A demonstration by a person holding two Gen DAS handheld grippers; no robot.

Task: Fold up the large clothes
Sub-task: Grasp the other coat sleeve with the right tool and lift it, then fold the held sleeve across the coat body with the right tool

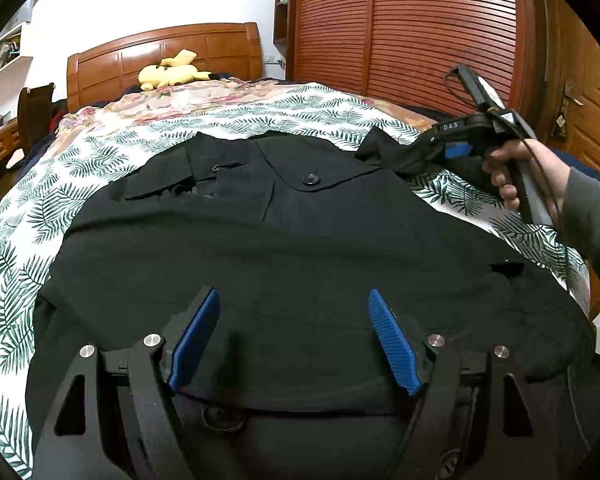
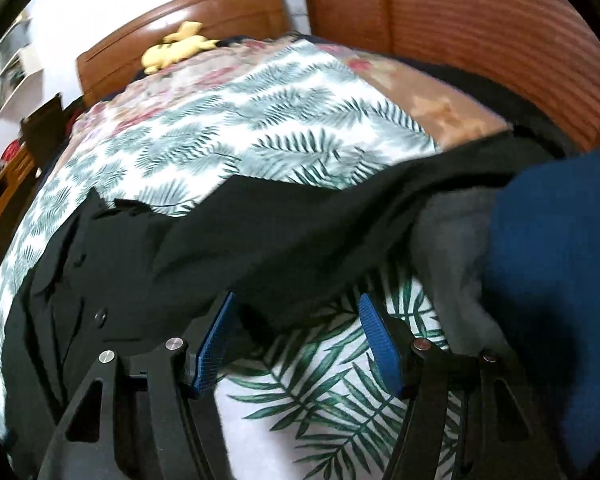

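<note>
One black garment (image 1: pixel 284 248) lies on one leaf-patterned bedspread (image 1: pixel 72 196), and two round black buttons show on it in the left wrist view, one near the collar (image 1: pixel 311 179) and one at the near hem (image 1: pixel 222 416). One yellow plush toy (image 1: pixel 172 72) sits by one wooden headboard (image 1: pixel 164 52). There are two grippers, the left gripper (image 1: pixel 294 336) and the right gripper (image 2: pixel 296 344), each with two blue pads, and one hand (image 1: pixel 516 176) is in view.

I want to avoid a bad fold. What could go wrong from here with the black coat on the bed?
1. The right gripper is open around the lifted edge of the black coat; the edge may drop out and crumple.
2. The left gripper hovers open, pinning nothing, so a pull could drag the coat across the leaf-print sheet.
3. The collar side looks bunched; creases may be folded in.
</note>
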